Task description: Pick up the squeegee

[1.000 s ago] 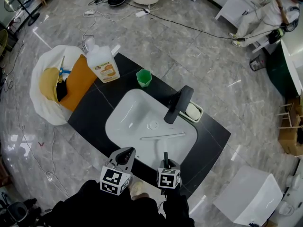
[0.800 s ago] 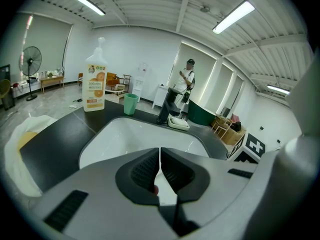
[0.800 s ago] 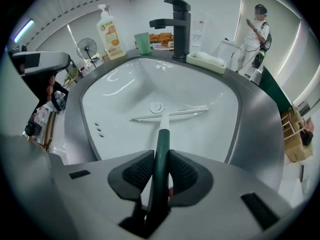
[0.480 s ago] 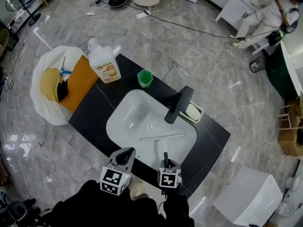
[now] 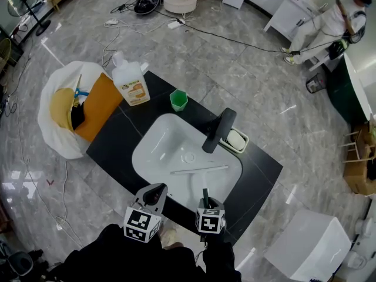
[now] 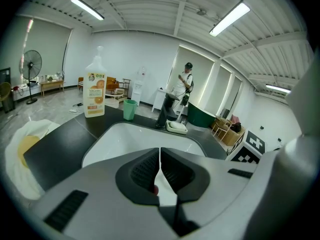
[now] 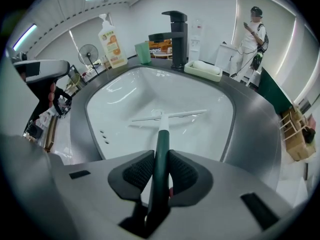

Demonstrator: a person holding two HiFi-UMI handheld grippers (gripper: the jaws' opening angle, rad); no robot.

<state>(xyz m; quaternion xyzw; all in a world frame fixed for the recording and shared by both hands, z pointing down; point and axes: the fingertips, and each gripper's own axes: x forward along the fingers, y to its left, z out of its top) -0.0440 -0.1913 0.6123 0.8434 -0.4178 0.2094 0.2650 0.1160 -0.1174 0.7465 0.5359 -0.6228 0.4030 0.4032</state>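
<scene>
Head camera looks steeply down on the sink (image 5: 158, 151); cameras on the left claw (image 5: 155, 188) and right claw (image 5: 205, 194) skim it toward the faucet (image 5: 220, 128).

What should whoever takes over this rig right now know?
Right gripper: shut on the dark green handle of the white-bladed squeegee.
Left gripper: shut, empty, at the near edge of the white sink basin.
Squeegee: its blade lies across the basin, on the near side of the black faucet. I can't tell whether it touches the basin floor.
Done: handle grasped.
To do: lift the squeegee clear of the basin, probably straight up, minding the faucet.
</scene>
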